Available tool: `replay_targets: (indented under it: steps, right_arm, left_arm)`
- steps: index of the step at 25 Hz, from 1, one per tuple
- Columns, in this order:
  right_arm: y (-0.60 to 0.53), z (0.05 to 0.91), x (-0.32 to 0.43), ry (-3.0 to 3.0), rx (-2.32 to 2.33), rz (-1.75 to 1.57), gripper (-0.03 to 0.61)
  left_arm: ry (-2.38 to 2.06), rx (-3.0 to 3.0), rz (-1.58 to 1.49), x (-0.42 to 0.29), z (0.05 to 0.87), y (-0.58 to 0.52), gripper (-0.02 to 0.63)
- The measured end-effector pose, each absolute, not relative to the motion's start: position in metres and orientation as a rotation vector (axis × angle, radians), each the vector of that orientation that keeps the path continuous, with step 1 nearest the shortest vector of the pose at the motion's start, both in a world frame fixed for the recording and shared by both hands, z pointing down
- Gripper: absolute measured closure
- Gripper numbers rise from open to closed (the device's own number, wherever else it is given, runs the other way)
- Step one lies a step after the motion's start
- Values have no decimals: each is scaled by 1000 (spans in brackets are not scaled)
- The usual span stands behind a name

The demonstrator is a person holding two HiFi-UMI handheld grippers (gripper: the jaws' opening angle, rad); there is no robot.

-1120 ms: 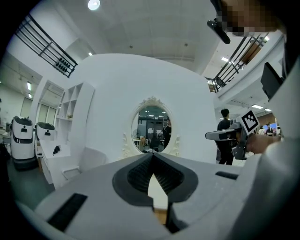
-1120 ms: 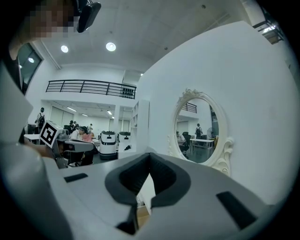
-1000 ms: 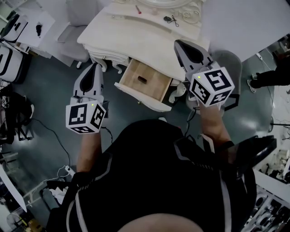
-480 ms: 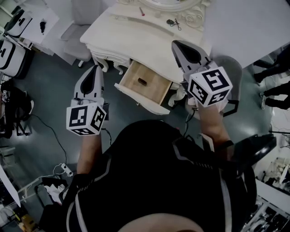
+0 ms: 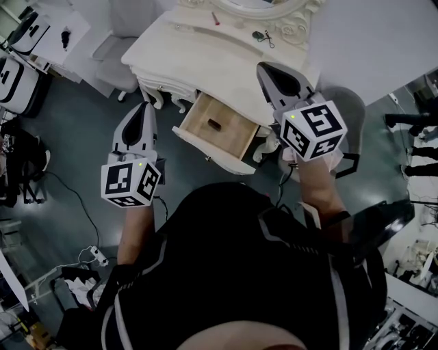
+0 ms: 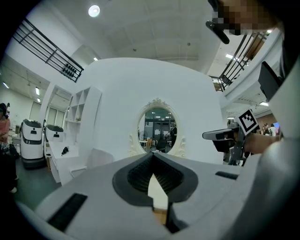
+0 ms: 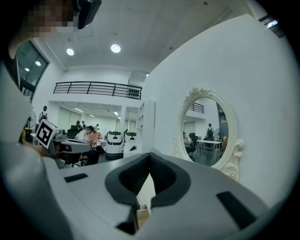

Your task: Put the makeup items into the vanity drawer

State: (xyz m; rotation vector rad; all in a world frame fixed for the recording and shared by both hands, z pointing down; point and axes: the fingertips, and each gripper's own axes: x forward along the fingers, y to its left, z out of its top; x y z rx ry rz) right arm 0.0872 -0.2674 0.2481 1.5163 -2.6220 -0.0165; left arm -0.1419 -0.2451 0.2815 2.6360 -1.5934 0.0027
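head view: the drawer [image 5: 236,135] of the vanity [image 5: 198,55] stands pulled open with one small dark item [image 5: 214,124] already inside. a red stick [image 5: 214,17] and a dark clip-like thing [image 5: 260,34] lie on the tabletop, so the job looks partly done. the left gripper [image 5: 143,108] and right gripper [image 5: 265,67] hover either side of the drawer. left gripper view: jaws together on nothing, mirror [image 6: 157,127] ahead. right gripper view: jaws closed, empty. no readable writing, only square markers on the cubes [image 5: 130,181].
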Motion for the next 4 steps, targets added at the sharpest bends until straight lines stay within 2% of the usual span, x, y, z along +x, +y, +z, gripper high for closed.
replay_targets:
  steps: [4]
  right_arm:
    - [-269, 251, 86, -2620, 1509, -13, 574]
  left_arm:
    - [-1596, 2628, 3, -143, 286, -244, 611]
